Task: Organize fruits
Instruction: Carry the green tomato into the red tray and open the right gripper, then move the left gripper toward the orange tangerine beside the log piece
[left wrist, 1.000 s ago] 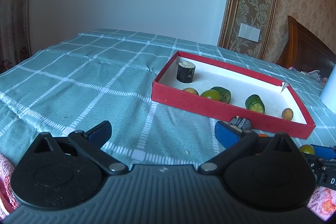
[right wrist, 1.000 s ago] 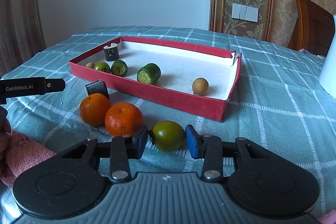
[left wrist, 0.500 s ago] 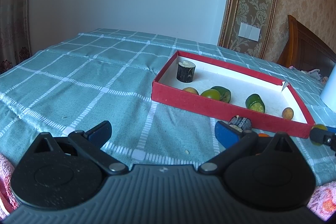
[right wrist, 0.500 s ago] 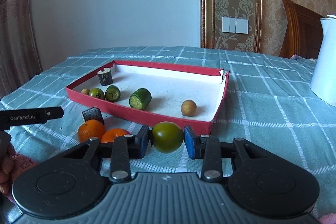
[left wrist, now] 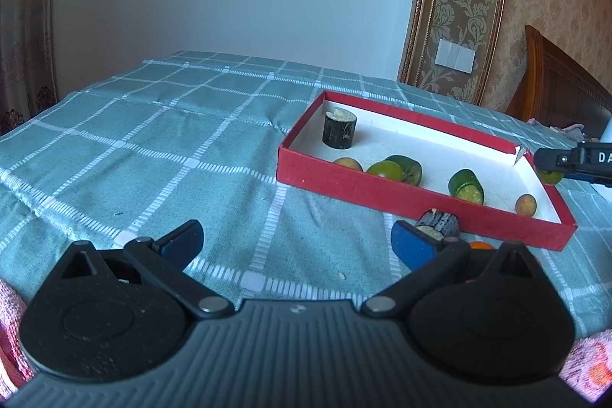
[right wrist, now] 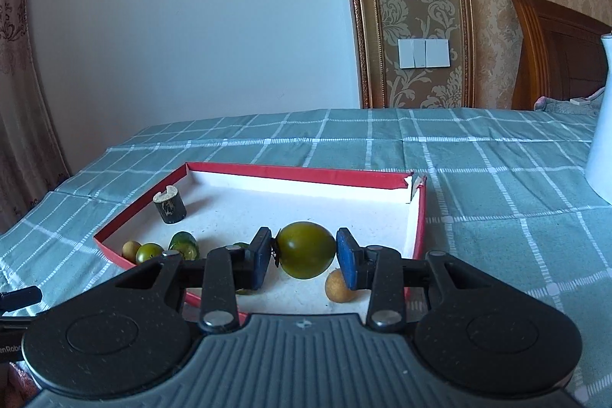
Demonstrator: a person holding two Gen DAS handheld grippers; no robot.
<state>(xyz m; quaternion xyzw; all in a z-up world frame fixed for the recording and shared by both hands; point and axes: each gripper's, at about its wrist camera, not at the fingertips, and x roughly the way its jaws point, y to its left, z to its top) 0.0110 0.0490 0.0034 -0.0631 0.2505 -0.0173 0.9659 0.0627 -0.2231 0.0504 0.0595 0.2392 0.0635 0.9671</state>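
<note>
- The right tool (right wrist: pixel 305 257) grips a green tomato (right wrist: pixel 305 249) between its blue pads, held above the lower centre of the right wrist view, over the near part of the red tray (right wrist: pixel 417 217).
- The left tool (left wrist: pixel 296 241) is spread wide with nothing in it, low over the checked cloth (left wrist: pixel 153 148) at the bottom of the left wrist view.
- In the tray: a dark stub (right wrist: pixel 169 206) at its left, a small brown fruit (right wrist: pixel 131 249), a green fruit (right wrist: pixel 149 252) and a cut green piece (right wrist: pixel 184 244) in a row, and a tan ball (right wrist: pixel 337 286) just below the right pad.
- Outside the tray, in the left wrist view, another dark stub (left wrist: pixel 439 224) lies beside the near wall, with an orange (left wrist: pixel 481 245) partly hidden behind the tool.
- The step seems to be setting the tomato down in the tray.
- To do it well:
  - Go forward to the bare white floor in mid-tray, away from the tan ball.
  - Lower until the tomato is near the floor before opening; it is round and may roll.
  - Open slowly and lift straight up so the pads do not nudge it.
  - Keep clear of the torn corner (right wrist: pixel 415 180) at the tray's upper right.
</note>
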